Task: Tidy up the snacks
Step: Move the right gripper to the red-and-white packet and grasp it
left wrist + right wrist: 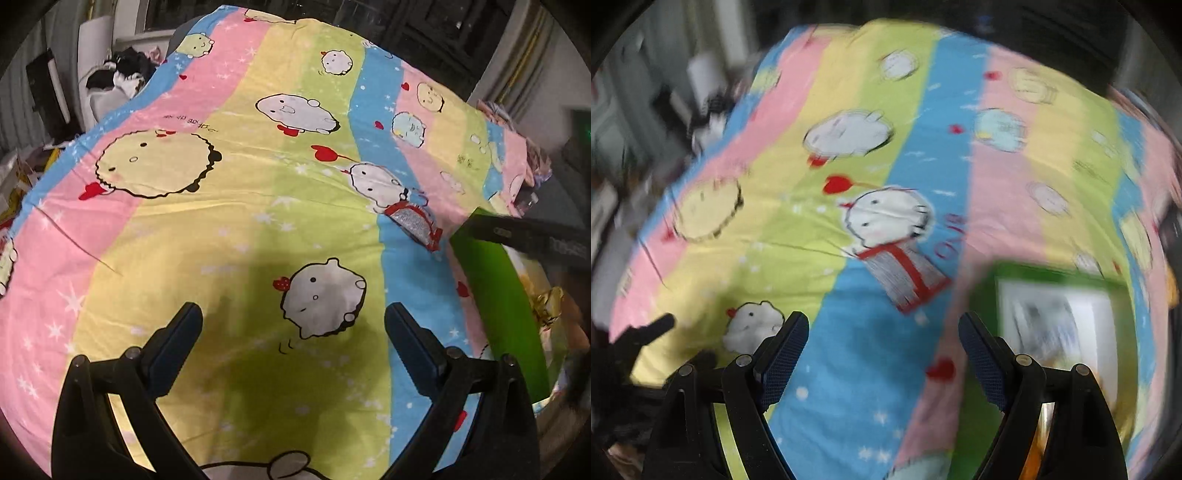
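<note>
Take the green box as your landmark.

Nearest you, your left gripper (293, 319), black with dark blue ribbed pads, stands released: its jaws are spread wide over the cartoon-printed bedsheet striped in pink, yellow, green and blue (236, 206), with nothing between them but a printed white round creature. It sits well to the left of the green box.

Your right gripper (882, 328), of the same build, is also released, its jaws parted over a blue stripe and holding nothing. Its right-hand finger (982, 354) stands just beside the box's near left edge in that view; the blur there keeps you from telling whether they touch.

The green rectangular box with a pale inner panel (990, 302) lies on the sheet at your right. From the left wrist view you see its green wall (498, 295) and, inside it, some gold-foil wrapped snacks (550, 299) at the frame's edge, only partly visible. A black bar of your right gripper crosses above the box in that view.

Beyond the box's far left corner lies the printed grey gift parcel with a red ribbon (908, 277).

Farther left of the box, past the sheet's edge, a heap of black and white cloth (122, 72) rests against pale furniture.
</note>
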{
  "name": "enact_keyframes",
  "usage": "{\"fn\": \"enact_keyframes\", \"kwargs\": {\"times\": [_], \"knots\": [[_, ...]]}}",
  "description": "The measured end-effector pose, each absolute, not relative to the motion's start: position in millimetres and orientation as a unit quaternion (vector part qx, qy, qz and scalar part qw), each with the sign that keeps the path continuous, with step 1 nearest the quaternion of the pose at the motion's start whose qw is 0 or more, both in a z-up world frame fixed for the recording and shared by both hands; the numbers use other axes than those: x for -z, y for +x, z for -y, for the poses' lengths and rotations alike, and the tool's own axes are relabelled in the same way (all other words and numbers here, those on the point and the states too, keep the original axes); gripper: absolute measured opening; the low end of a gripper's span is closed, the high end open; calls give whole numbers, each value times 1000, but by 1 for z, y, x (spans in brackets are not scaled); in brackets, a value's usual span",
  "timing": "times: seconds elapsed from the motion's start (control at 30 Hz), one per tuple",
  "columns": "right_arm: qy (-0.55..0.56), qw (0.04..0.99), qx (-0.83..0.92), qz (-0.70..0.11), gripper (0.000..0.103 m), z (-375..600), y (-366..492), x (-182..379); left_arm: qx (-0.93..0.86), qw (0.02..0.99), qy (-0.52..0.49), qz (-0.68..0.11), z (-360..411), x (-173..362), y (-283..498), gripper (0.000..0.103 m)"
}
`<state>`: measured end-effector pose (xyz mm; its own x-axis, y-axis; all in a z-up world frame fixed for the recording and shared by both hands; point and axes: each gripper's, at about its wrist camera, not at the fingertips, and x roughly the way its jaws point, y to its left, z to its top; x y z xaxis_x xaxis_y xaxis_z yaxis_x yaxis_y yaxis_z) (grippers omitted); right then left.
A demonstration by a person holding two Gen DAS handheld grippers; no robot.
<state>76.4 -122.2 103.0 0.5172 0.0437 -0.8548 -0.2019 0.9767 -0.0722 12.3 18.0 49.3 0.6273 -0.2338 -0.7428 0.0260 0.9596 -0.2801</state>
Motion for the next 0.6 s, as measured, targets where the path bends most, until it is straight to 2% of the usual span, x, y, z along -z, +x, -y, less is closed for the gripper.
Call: {"fn": "enact_keyframes", "kwargs": {"times": [0.27,0.4,0.47,0.5,0.6], "knots": [[-169,793,-70,-581,82,85,169,-48,72,892,-122,-429,-20,-50,14,99],[-182,767,-51,-613,80,95,185,-22,79,889,-130,-432,-22,-50,15,99],[-153,769,-63,-617,80,104,187,-21,79,888,-132,-433,-23,-50,15,99],[-141,770,-65,-619,78,107,187,-21,79,888,-134,-433,-23,-50,15,99],[-81,771,-81,-627,62,121,183,-22,80,886,-138,-435,-23,-50,16,99]]}}
